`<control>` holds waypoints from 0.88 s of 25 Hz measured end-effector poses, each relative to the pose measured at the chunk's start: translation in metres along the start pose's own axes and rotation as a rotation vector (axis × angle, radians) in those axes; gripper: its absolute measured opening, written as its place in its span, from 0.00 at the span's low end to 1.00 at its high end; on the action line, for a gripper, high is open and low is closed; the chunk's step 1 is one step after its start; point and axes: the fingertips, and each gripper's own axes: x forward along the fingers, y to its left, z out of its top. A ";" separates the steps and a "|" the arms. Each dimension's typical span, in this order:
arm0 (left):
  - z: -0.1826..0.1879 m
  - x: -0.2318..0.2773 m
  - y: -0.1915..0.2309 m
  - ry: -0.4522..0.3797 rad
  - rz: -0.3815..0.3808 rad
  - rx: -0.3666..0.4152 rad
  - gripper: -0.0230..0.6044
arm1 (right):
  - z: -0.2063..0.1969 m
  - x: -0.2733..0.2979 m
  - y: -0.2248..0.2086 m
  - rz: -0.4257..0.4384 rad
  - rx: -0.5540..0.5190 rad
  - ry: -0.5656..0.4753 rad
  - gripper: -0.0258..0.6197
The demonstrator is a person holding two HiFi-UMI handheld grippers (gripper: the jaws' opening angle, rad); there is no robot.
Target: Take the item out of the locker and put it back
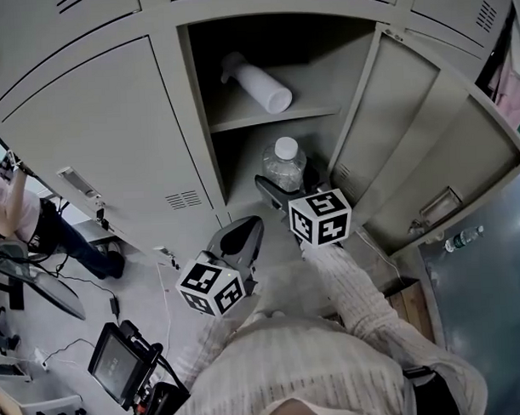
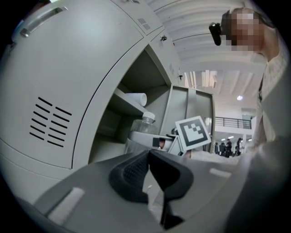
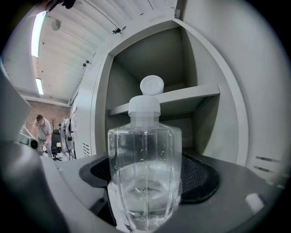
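Note:
A clear plastic bottle with a white cap, part full of water, is at the mouth of the open locker's lower compartment. My right gripper is shut on the bottle, one black pad on each side of its body. On the shelf above lies a white cylinder, which also shows in the right gripper view. My left gripper hangs lower left, outside the locker, its jaws shut with nothing between them. From the left gripper view the bottle and the cylinder are both visible.
The locker door stands swung open to the right. Closed locker doors fill the left. A person works at far left; a screen device and cables lie on the floor. A small bottle lies at right.

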 end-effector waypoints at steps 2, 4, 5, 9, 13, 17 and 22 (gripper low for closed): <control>0.000 0.000 0.002 -0.002 0.007 0.002 0.05 | 0.000 -0.005 0.000 0.008 0.012 -0.002 0.70; 0.002 -0.001 0.004 -0.009 0.012 0.000 0.05 | 0.000 -0.009 0.001 0.013 0.014 -0.003 0.70; 0.004 0.000 0.005 -0.013 0.015 -0.001 0.05 | -0.001 -0.012 0.002 0.014 0.014 -0.003 0.70; 0.007 0.000 0.009 -0.027 0.027 -0.005 0.05 | -0.002 -0.023 0.005 0.024 0.031 -0.007 0.70; 0.006 0.001 0.012 -0.032 0.034 -0.020 0.05 | -0.002 -0.037 0.009 0.040 0.071 -0.018 0.70; 0.007 0.002 0.014 -0.040 0.041 -0.030 0.05 | -0.004 -0.052 0.014 0.050 0.075 -0.021 0.71; 0.009 0.003 0.013 -0.046 0.036 -0.022 0.05 | -0.006 -0.069 0.015 0.039 0.097 -0.032 0.71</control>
